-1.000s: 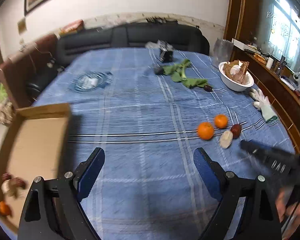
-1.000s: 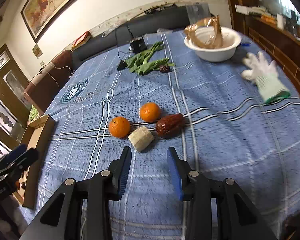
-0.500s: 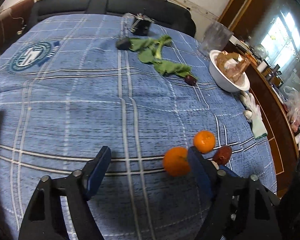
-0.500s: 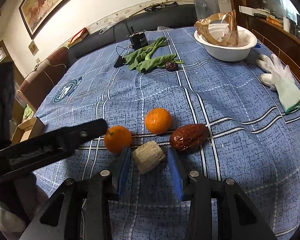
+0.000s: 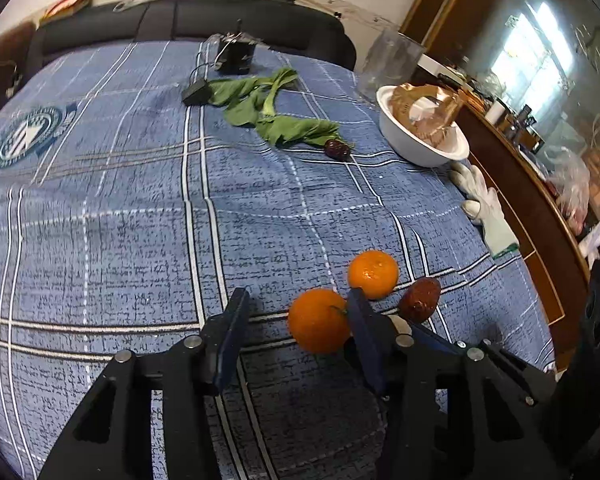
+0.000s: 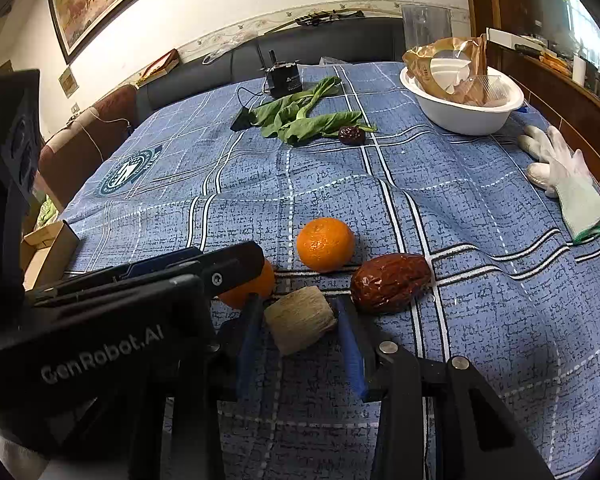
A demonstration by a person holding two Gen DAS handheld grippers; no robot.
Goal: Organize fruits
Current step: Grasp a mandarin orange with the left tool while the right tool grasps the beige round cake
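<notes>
Fruits are grouped near the worktop's near edge, toward its right side: two oranges, a brown date [image 6: 390, 282] and a pale fibrous chunk [image 6: 300, 317], all on the blue plaid cloth [image 5: 140, 220]. Left gripper [image 5: 296, 326] is seen closing, the near orange [image 5: 318, 320] between its jaws; the right pad is against the orange, the left pad well apart from it. Far orange [image 5: 373, 273] lies just beyond, free. Right gripper [image 6: 298, 332] is set around the pale chunk; pads lie at its sides, contact cannot be told. Greens [image 5: 268, 114] and a small dark fruit [image 5: 337, 149] are noted toward the far edge, a white bowl [image 5: 420, 148] and glove [image 5: 486, 208] along the right edge.
</notes>
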